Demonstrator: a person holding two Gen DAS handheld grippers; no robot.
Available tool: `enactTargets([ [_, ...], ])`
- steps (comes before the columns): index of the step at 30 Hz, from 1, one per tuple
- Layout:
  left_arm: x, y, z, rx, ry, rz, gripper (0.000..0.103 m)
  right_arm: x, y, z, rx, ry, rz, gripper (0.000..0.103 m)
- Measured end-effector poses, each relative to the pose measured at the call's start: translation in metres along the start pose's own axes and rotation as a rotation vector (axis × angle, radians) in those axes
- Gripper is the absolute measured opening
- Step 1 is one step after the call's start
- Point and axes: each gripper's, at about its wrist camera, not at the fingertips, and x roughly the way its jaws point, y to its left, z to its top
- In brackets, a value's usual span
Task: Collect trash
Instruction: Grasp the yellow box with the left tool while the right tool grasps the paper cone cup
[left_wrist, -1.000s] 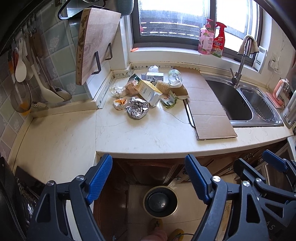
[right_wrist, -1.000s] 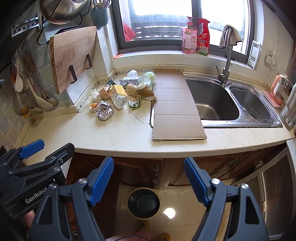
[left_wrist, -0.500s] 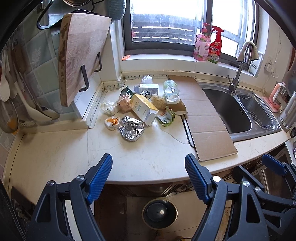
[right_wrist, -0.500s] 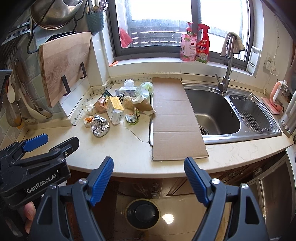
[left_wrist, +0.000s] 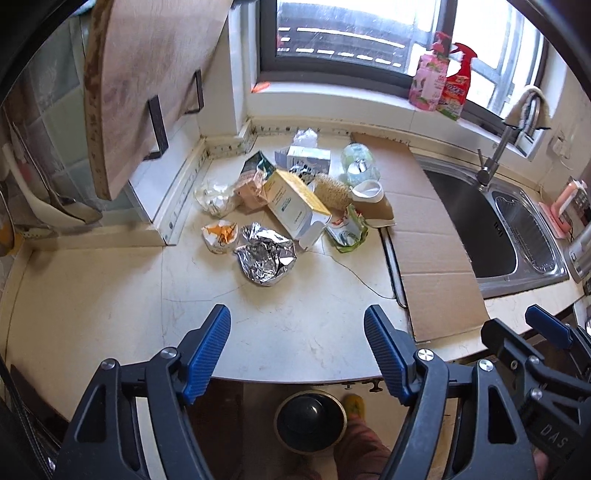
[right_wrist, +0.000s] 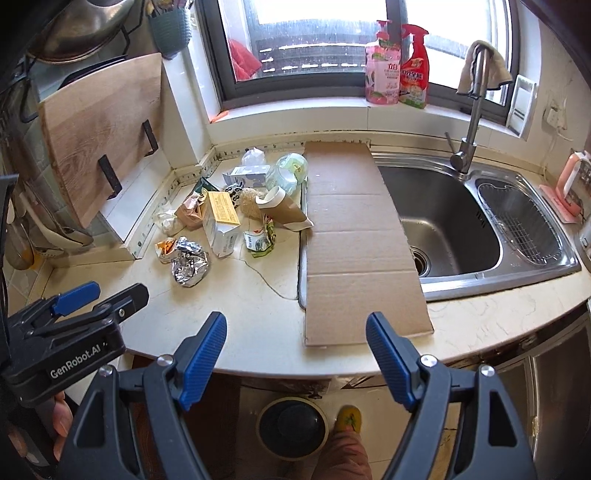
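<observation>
Two blue-padded tools, left (left_wrist: 297, 345) and right (right_wrist: 295, 349), hover spread apart and empty above the tabletop's (left_wrist: 110, 295) front edge. Collection seems unstarted; the crumpled silver foil wrapper (left_wrist: 265, 257), nearest of the back-corner litter, likely needs reaching first.

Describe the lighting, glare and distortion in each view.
Left wrist view: window blown out by daylight, foil wrapper glinting, cutting board slightly blurred, fisheye bending the counter edge. Right wrist view: window overexposed, sink reflecting light, dark corners.
</observation>
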Motion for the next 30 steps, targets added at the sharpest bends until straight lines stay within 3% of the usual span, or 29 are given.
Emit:
enactTargets([
  [8, 0.050, 0.000, 0.042, -0.107, 0.088, 0.026, 0.073, 0.053, -0.018, 0.050, -0.072, 0.039, 0.078, 0.078],
  [13, 0.086, -0.004, 0.075, -0.174, 0.142, 0.013, 0.073, 0.094, -0.025, 0.084, -0.128, 0.083, 0.139, 0.073],
  [17, 0.115, -0.007, 0.097, -0.200, 0.173, 0.044, 0.073, 0.127, -0.025, 0.104, -0.188, 0.117, 0.185, 0.070],
  [24, 0.167, -0.003, 0.122, -0.259, 0.256, 0.085, 0.073, 0.183, -0.016, 0.121, -0.283, 0.181, 0.235, 0.060],
  [30, 0.198, 0.003, 0.130, -0.321, 0.315, 0.072, 0.073, 0.216, -0.007, 0.126, -0.323, 0.231, 0.259, 0.051],
])
